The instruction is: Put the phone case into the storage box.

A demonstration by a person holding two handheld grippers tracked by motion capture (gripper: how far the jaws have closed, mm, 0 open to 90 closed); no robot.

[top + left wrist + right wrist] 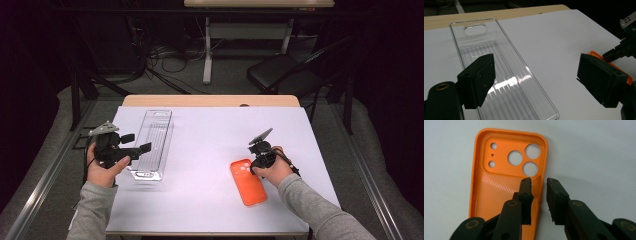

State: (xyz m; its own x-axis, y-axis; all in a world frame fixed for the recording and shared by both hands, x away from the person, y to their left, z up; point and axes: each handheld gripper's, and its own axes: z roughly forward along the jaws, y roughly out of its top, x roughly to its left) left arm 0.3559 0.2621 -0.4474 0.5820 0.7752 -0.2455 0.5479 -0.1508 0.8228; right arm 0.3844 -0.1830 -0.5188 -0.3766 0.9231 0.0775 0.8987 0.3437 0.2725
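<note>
Two fingers of the right gripper straddle the orange phone case's side wall (narrow gap, not yet clenched), positioned for an edge pinch. Left gripper hangs released over the clear tray.

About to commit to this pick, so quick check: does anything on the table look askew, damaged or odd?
Nothing stands out. The orange phone case lies flat and intact, inside up, its side edge in the gap of the right gripper. The clear tray sits upright and undamaged under the left gripper.
</note>
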